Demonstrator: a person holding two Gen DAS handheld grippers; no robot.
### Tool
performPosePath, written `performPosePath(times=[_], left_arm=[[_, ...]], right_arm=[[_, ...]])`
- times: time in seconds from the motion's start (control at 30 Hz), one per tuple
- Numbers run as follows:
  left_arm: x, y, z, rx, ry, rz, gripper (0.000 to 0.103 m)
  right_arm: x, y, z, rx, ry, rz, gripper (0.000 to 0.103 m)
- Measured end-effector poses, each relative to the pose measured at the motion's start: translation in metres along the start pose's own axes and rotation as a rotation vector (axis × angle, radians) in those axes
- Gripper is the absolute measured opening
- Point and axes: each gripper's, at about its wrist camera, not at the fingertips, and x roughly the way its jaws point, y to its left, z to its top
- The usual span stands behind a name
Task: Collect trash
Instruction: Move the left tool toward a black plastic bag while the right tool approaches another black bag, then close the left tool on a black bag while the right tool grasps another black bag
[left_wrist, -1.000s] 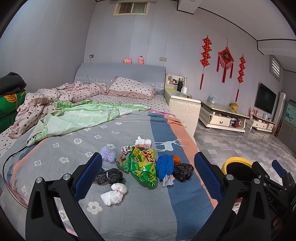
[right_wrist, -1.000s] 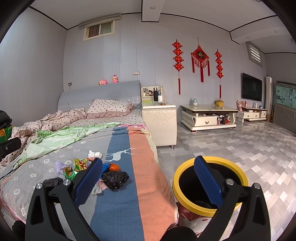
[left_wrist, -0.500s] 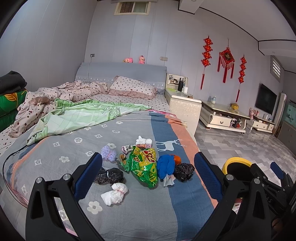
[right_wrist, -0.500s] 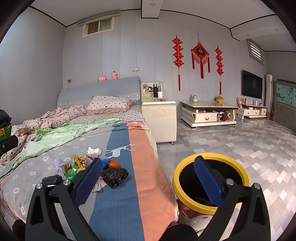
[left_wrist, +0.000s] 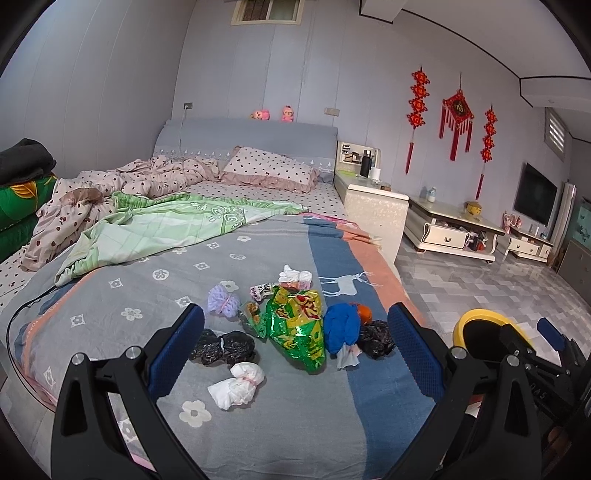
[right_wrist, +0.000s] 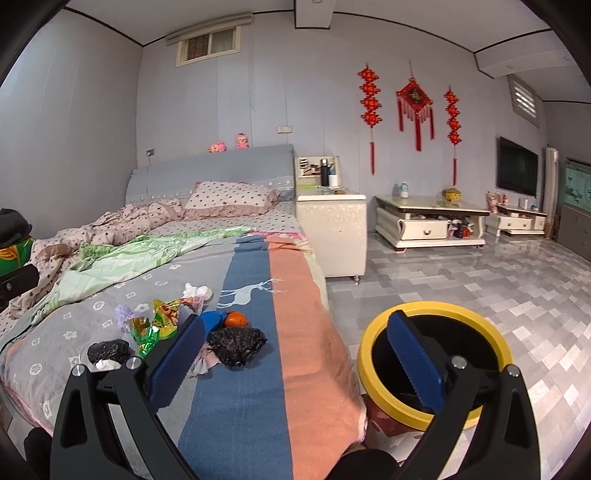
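Trash lies in a cluster on the bed's grey and blue cover: a green snack bag (left_wrist: 297, 330), a blue wad (left_wrist: 341, 326), an orange item (left_wrist: 365, 313), black bags (left_wrist: 223, 347) (left_wrist: 376, 338), white tissue bundles (left_wrist: 236, 384) (left_wrist: 295, 276) and a lilac wad (left_wrist: 221, 302). My left gripper (left_wrist: 295, 354) hovers open above the cluster, empty. My right gripper (right_wrist: 295, 354) is open and empty between the bed's edge and the yellow-rimmed bin (right_wrist: 436, 354) on the floor. The black bag (right_wrist: 236, 345) and orange item (right_wrist: 235, 319) lie just beyond its left finger.
A rumpled green quilt (left_wrist: 166, 229) and dotted bedding (left_wrist: 110, 192) cover the far half of the bed. A white nightstand (right_wrist: 332, 236) stands beside the bed, with a low cabinet (right_wrist: 428, 225) further right. Tiled floor (right_wrist: 480, 288) spreads around the bin.
Both views have shifted slightly; the right gripper has drifted a little, with the bin and trash sitting marginally lower. Nothing was taken hold of or let go.
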Motion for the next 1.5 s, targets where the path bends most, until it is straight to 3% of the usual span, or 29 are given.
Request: performPosePath(times=[0.2, 0.47, 0.6, 0.77, 0.97, 1.33, 1.5], left_arm=[[0.03, 0.023, -0.014, 0.018, 0.071, 0.027, 0.095], [0.075, 0.075, -0.049, 0.013, 0.221, 0.003, 0.095], [0.095, 0.101, -0.065, -0.025, 0.273, 0.043, 0.095], [0.124, 0.135, -0.072, -0.126, 0.322, 0.07, 0.095], [0.168, 0.152, -0.066, -0.144, 0.361, 0.114, 0.095], [0.237, 0.168, -0.071, -0.184, 0.439, 0.079, 0.095], [0.252, 0.163, -0.08, -0.191, 0.448, 0.01, 0.094]], right_arm=[[0.041, -0.001, 0.003, -0.033, 0.085, 0.067, 0.095], [0.105, 0.016, -0.012, -0.136, 0.232, 0.149, 0.095], [0.137, 0.018, -0.022, -0.135, 0.31, 0.183, 0.095], [0.164, 0.025, -0.028, -0.146, 0.341, 0.208, 0.095], [0.2, 0.035, -0.027, -0.133, 0.391, 0.234, 0.095], [0.262, 0.042, -0.035, -0.082, 0.509, 0.278, 0.095], [0.272, 0.046, -0.042, -0.046, 0.545, 0.31, 0.095]])
